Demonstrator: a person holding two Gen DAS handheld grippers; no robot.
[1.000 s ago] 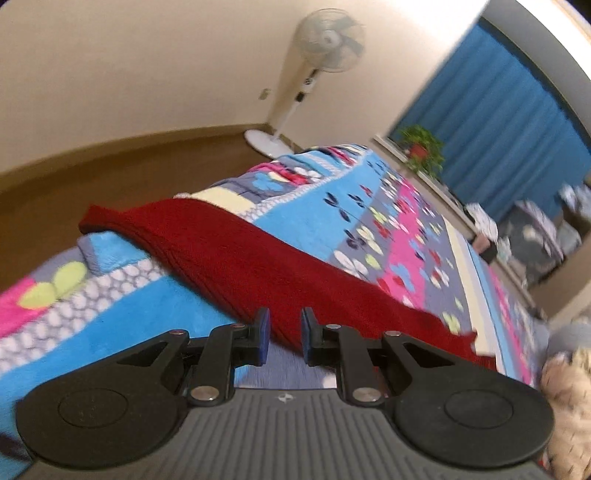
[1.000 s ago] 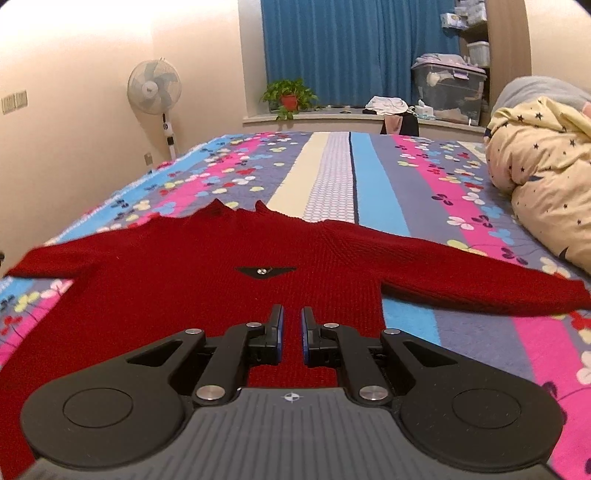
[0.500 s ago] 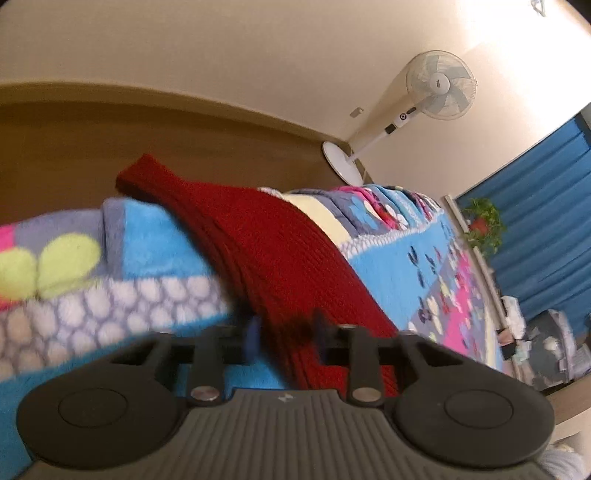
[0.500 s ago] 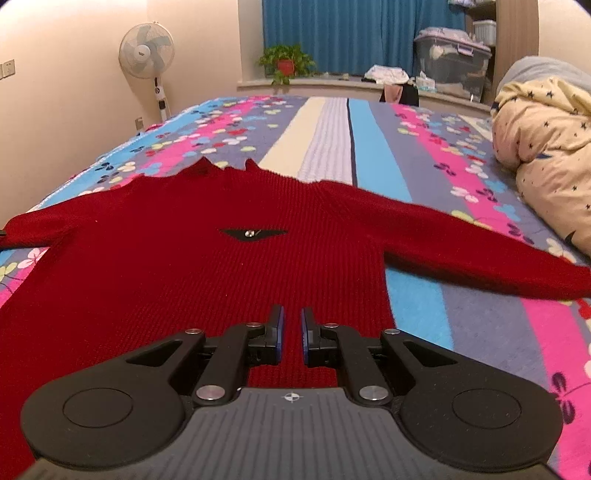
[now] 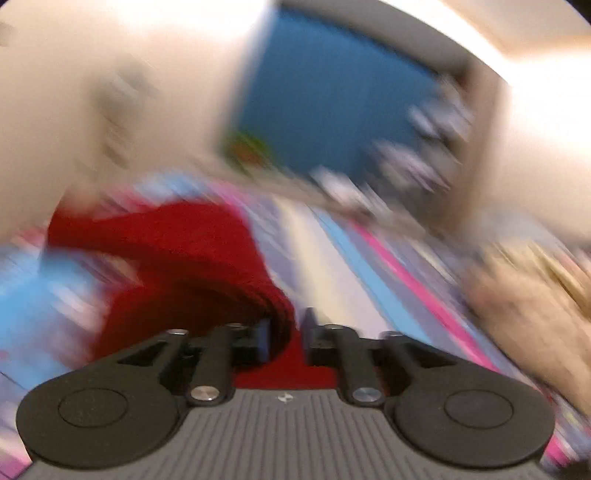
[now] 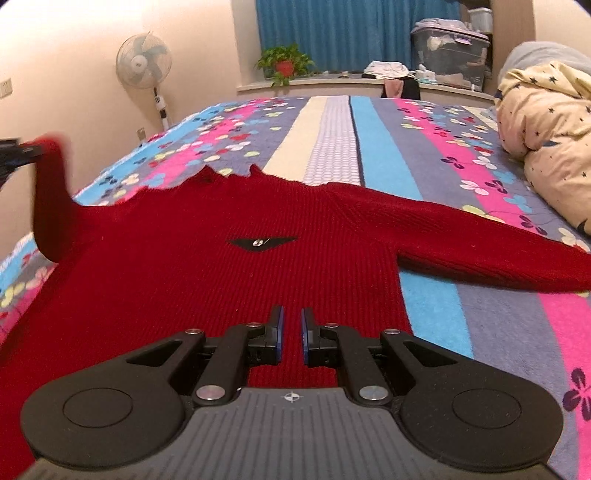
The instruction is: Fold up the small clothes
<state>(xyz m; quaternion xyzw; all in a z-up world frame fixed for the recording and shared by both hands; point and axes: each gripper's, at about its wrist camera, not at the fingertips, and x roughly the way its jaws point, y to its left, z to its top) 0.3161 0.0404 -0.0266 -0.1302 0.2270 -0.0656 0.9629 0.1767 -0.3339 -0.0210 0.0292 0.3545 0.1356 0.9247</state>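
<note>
A bed with a striped, flower-printed blanket (image 6: 384, 155) fills the bedroom, with blue curtains (image 6: 332, 33) behind a sill that carries a potted plant (image 6: 285, 64), a standing fan (image 6: 144, 66) against the cream wall on the left, a clear storage bin (image 6: 448, 48) at the back right and a star-printed cream duvet (image 6: 546, 129) bunched at the right edge of the bed. The red knit sweater (image 6: 236, 266) lies face up and spread flat on the blanket, collar toward the curtains, a small dark emblem on its chest, one sleeve stretched out flat to the right. The other sleeve (image 6: 50, 199) is lifted off the bed at the far left of the right wrist view, its cuff pinched in the left gripper (image 5: 284, 334), whose own view is heavily blurred but shows a thick fold of red knit between its two fingers. The right gripper (image 6: 290, 334) hangs over the sweater's lower body, its blue-padded fingers (image 6: 277, 328) drawn close with a narrow gap between them and nothing in it.
</note>
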